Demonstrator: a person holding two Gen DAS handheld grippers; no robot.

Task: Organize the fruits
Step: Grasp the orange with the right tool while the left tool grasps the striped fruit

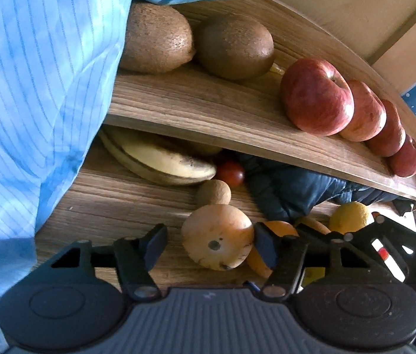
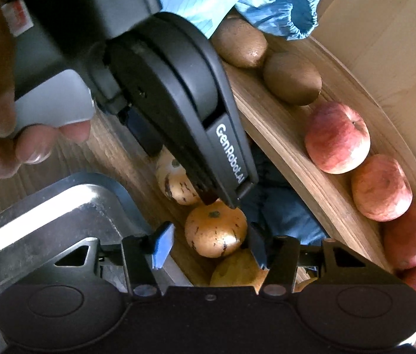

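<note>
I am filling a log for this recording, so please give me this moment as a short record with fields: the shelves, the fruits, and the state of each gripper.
upper shelf: two kiwis at one end, then a row of red apples
lower shelf: bananas, a small dark red fruit, spotted tan pears, a lemon
left gripper: open, fingers either side of a pear
right gripper: open, around another pear
metal tray: beside the lower shelf, right wrist view
person: blue sleeve, hand holding the left gripper
</note>
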